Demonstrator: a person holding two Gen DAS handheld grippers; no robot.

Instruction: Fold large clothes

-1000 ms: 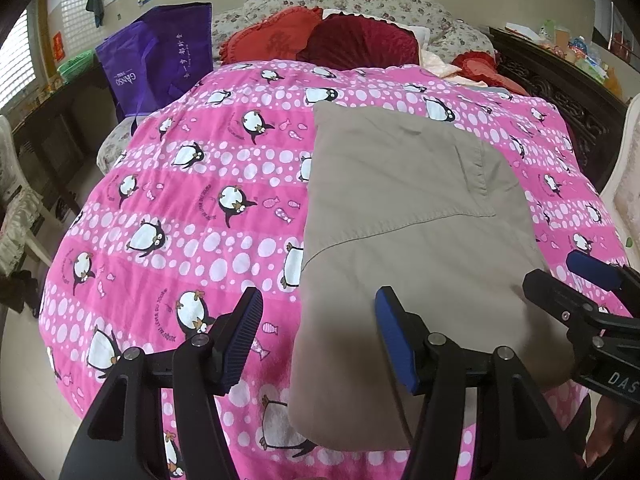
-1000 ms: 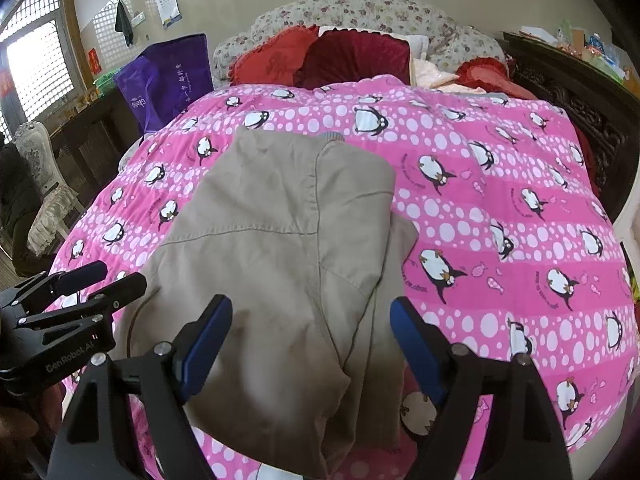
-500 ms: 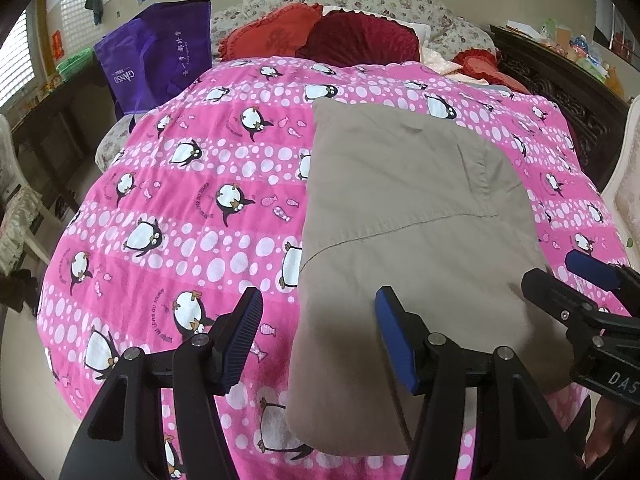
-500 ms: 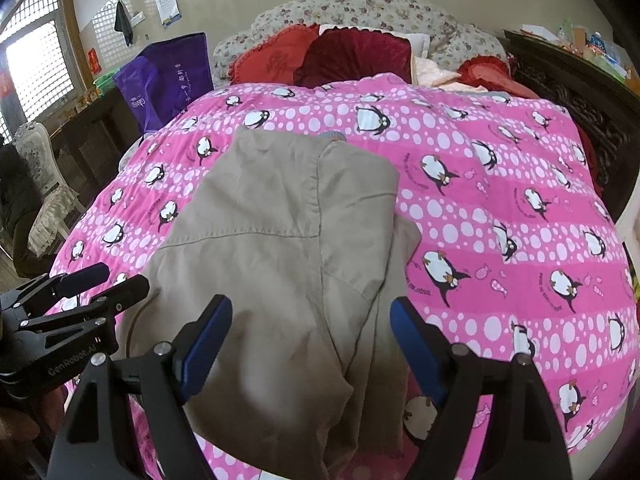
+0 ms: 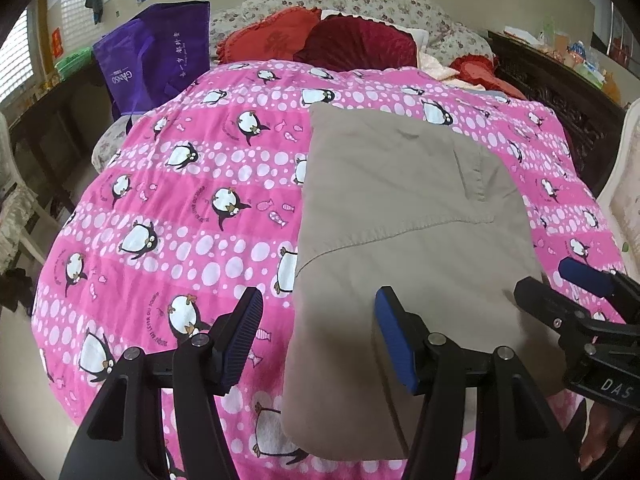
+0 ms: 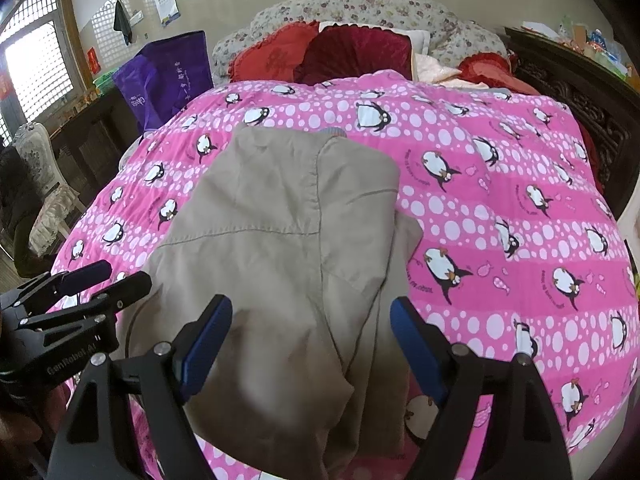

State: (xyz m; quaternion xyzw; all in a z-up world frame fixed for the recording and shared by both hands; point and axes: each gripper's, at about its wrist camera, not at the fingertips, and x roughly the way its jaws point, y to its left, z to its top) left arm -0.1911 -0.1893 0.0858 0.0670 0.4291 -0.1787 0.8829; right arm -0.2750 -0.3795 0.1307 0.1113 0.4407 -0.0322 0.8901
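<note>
A khaki garment (image 5: pixel 400 216) lies folded lengthwise on the pink penguin bedspread (image 5: pixel 180 200), reaching the bed's near edge. It also shows in the right wrist view (image 6: pixel 288 240), with a layer sticking out along its right side. My left gripper (image 5: pixel 316 336) is open and empty above the garment's near left edge. My right gripper (image 6: pixel 308 344) is open and empty above the garment's near end. Each gripper shows in the other's view, the right one (image 5: pixel 576 292) at the right, the left one (image 6: pixel 100 280) at the left.
Red pillows (image 5: pixel 320 40) and a floral headboard (image 6: pixel 360 8) are at the far end of the bed. A purple bag (image 5: pixel 156 60) stands at the far left. A dark wooden cabinet (image 5: pixel 560 92) runs along the right. A chair (image 6: pixel 36 184) stands at the left.
Both grippers have drawn back slightly toward the near edge of the bed. The garment has not moved and both grippers stay open.
</note>
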